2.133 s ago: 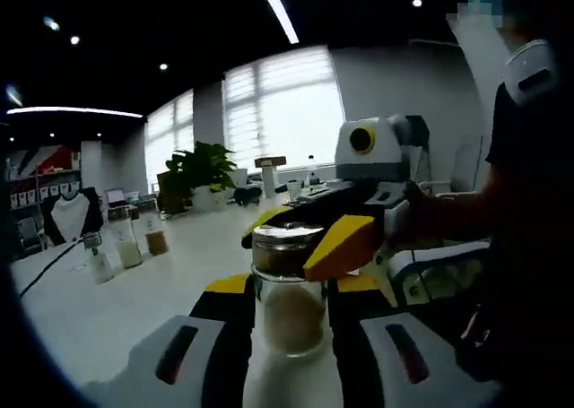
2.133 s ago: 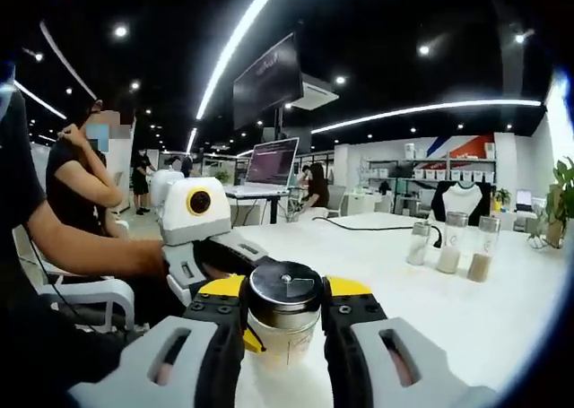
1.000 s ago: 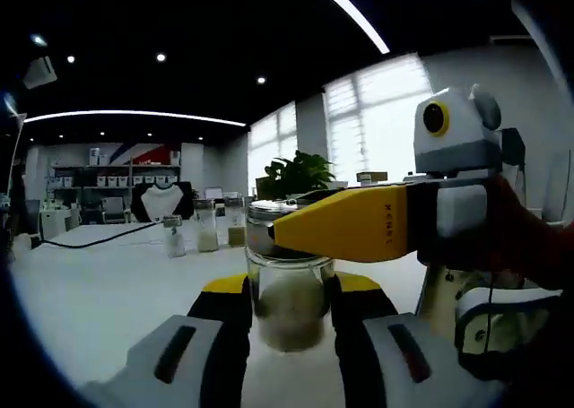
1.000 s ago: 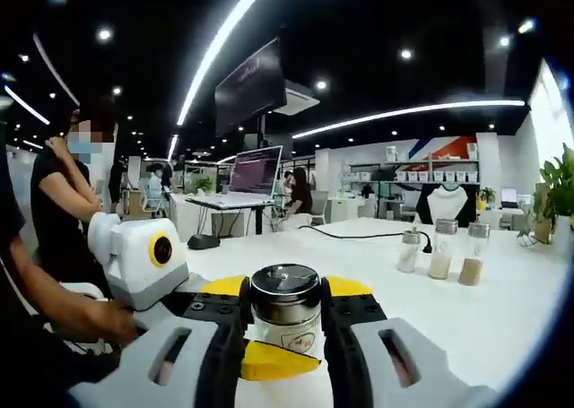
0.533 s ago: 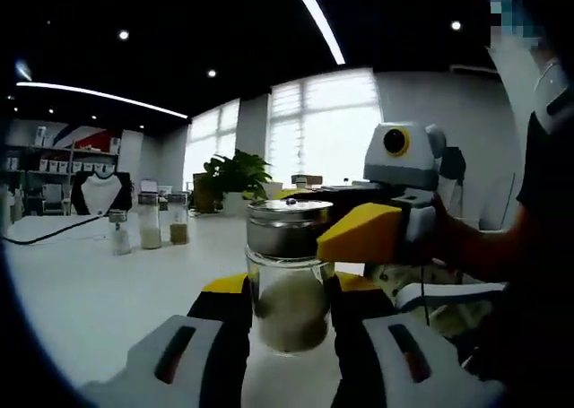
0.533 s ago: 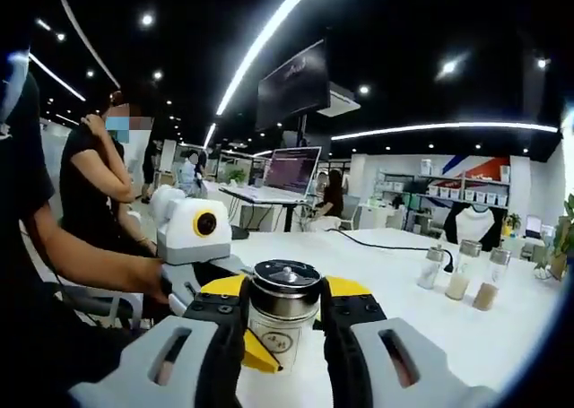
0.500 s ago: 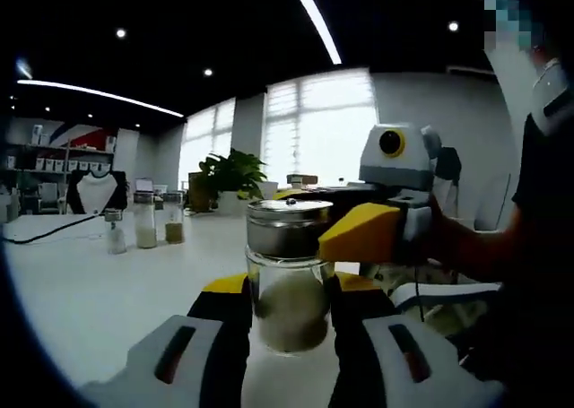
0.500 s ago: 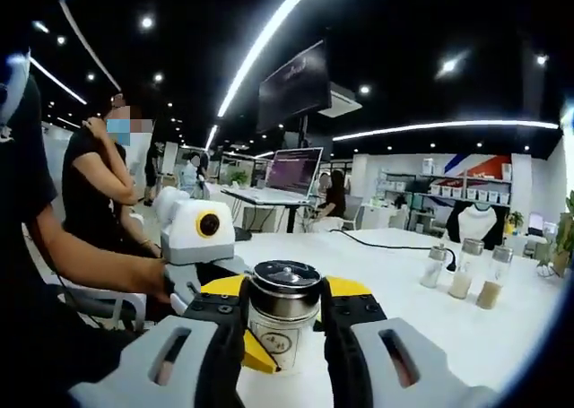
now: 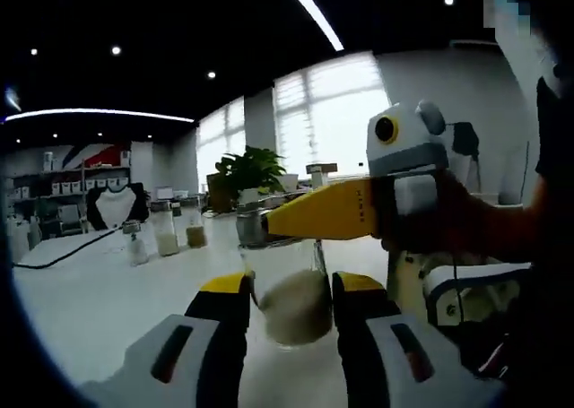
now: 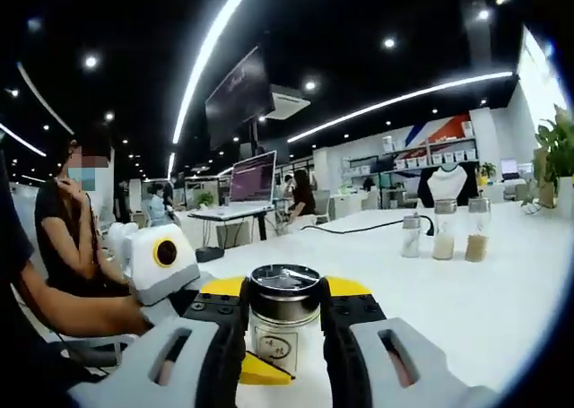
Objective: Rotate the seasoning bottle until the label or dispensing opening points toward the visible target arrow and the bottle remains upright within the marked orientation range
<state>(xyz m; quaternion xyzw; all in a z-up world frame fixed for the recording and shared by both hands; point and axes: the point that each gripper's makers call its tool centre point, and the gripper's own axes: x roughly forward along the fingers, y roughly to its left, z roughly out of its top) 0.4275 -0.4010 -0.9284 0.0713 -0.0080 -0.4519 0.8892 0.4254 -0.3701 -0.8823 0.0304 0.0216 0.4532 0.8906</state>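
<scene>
My left gripper (image 9: 289, 305) pinches the clear glass seasoning bottle's (image 9: 289, 296) powder-filled body to steady it upright above the white tabletop (image 9: 99, 291), while my right gripper (image 10: 282, 323) clamps its steel cap (image 10: 285, 287), apparently for turning.

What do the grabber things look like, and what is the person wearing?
Each gripper, like the left gripper and the right gripper, has black jaws with yellow tips and pale grey housings with dark slots. The right one, seen from the left gripper view, has a long yellow finger with small dark lettering and a white-and-grey body. The person wears a dark short sleeve.
</scene>
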